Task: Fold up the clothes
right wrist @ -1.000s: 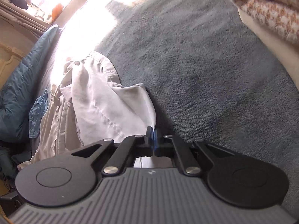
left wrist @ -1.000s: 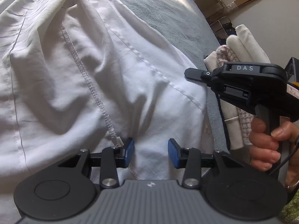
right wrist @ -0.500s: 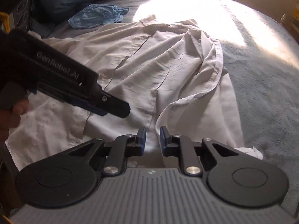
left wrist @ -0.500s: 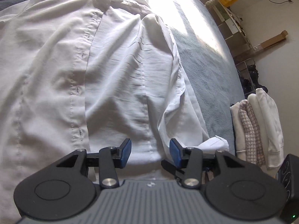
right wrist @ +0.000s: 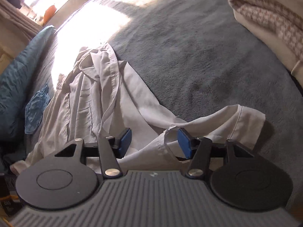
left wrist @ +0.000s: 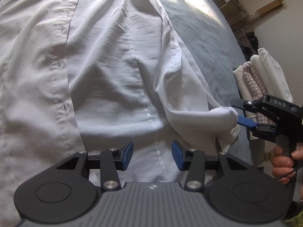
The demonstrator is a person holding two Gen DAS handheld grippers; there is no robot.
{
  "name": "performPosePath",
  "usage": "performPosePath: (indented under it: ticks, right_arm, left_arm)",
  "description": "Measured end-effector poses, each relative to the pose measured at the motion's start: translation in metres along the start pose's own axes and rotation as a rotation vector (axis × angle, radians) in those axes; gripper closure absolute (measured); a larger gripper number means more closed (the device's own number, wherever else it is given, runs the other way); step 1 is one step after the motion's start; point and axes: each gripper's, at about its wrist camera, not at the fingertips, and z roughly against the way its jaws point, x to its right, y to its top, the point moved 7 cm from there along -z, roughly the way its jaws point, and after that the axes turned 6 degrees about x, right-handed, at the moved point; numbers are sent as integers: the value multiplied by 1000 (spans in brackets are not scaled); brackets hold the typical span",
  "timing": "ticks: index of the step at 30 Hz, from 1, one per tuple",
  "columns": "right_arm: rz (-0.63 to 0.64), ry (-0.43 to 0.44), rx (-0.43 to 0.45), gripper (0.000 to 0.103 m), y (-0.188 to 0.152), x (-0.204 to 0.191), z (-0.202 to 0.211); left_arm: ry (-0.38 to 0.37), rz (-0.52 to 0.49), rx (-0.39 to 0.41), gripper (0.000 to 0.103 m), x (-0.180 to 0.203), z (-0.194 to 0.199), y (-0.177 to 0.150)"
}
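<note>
Grey blanket (left wrist: pixel 198 30) underneath, folded stack (left wrist: pixel 263 75) at far right.

Left view: shirt (left wrist: pixel 113 66) spread flat, placket and buttonholes up, wrinkled, no longer bunched like a second ago. Left gripper (left wrist: pixel 152 154) half open over hem, nothing between pads, same gap as before. Right gripper (left wrist: pixel 240 113) at sleeve (left wrist: pixel 217 117) end, jaws opening, cuff draped by lower blue pad.

Right view: right gripper (right wrist: pixel 154 141) was clamped a second ago, now parting; sleeve (right wrist: pixel 227 124) lies out sideways on blanket (right wrist: pixel 189 47), cuff edge against right pad, not pinched. Means sleeve laid out and released; shirt (right wrist: pixel 90 98) ready for first fold.
</note>
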Motion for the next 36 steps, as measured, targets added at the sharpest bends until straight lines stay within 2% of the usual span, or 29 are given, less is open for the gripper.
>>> performPosePath:
  ticks: [2, 3, 5, 6, 10, 13, 15, 17, 19, 22, 26, 28, 30, 31, 33, 34, 36]
  right_arm:
    - [-108, 36, -66, 51, -4, 15, -18]
    - [-140, 65, -87, 65, -6, 16, -23]
    - [-119, 116, -99, 94, -11, 5, -21]
    - [-67, 134, -87, 96, -13, -8, -17]
    - [250, 269, -52, 99, -41, -76, 13]
    - [685, 338, -88, 99, -101, -133, 24]
    - [974, 333, -107, 99, -146, -153, 21]
    - [1192, 336, -130, 99, -186, -161, 14]
    - [1312, 351, -150, 99, -212, -163, 8]
    - [1463, 360, -154, 99, -240, -163, 4]
    - [1609, 374, -183, 98, -268, -158, 2]
    - [1604, 357, -183, 97, -267, -156, 8]
    - [1497, 322, -198, 95, -254, -151, 16]
    - [1398, 288, -215, 93, -242, -145, 18]
    - [1161, 211, -247, 77, -213, -126, 21]
    - [1026, 167, -259, 73, -198, -113, 21]
    - [723, 67, -266, 71, -165, -73, 20]
  left_arm:
    - [0, 5, -17, 58, -4, 6, -6]
    - [0, 16, -21, 58, -7, 11, -8]
    - [2, 42, -24, 58, -15, 22, -10]
    - [-2, 65, -20, 58, -19, 28, -10]
    - [-24, 154, 2, 58, -38, 54, -6]
    - [-43, 206, 25, 57, -52, 70, -2]
    - [-55, 231, 33, 57, -58, 74, -1]
    - [-73, 247, 25, 56, -62, 73, -3]
    - [-104, 249, 0, 55, -60, 67, -5]
    - [-121, 201, -41, 53, -51, 55, -13]
    - [-71, 32, -78, 53, -34, 35, -18]
    - [-44, -104, -81, 52, -22, 28, -17]
    - [-41, -222, -88, 51, -7, 20, -16]
    - [-41, -276, -90, 51, 0, 15, -15]
    - [-25, -381, -94, 51, 14, 4, -15]
    - [-17, -434, -95, 51, 20, -2, -16]
    - [15, -517, -108, 60, 30, -15, -19]
